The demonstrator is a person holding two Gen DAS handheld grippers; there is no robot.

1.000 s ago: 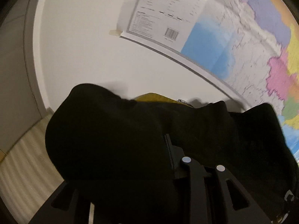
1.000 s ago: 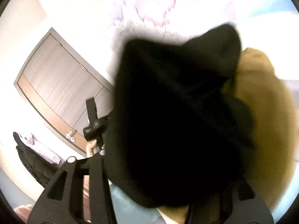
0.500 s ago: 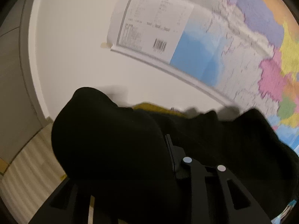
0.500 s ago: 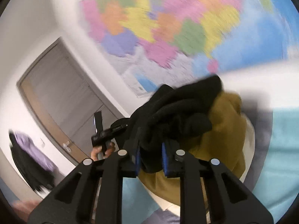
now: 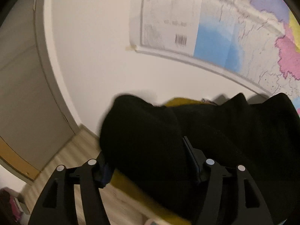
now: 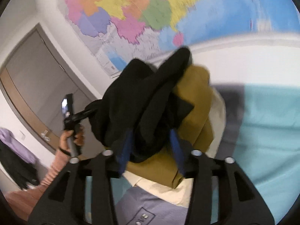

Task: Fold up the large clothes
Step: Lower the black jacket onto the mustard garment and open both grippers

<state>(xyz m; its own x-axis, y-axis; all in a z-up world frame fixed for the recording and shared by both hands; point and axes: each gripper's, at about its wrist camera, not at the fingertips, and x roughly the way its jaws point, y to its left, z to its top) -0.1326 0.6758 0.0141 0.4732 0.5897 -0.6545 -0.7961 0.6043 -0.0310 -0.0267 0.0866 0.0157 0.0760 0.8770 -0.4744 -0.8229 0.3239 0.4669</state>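
Observation:
A black garment lies bunched on a mustard garment. My left gripper has its jaws opening, with a fold of black cloth between them and draped over the right finger; the left pad stands just clear of it. In the right wrist view the black garment tops the mustard garment. My right gripper is opening too, its blue pads either side of the black bundle. A hand holds the left gripper at the bundle's left side.
A cream garment and a lavender one lie under the pile on a light blue sheet. A coloured wall map hangs behind. A grey door and hanging dark and purple clothes are on the left. Pale wood floor.
The left jaws have spread wide apart. The right gripper drew back from the black garment, pinched it narrowly half a second ago, and now stands wider. Both views have swung slightly upward.

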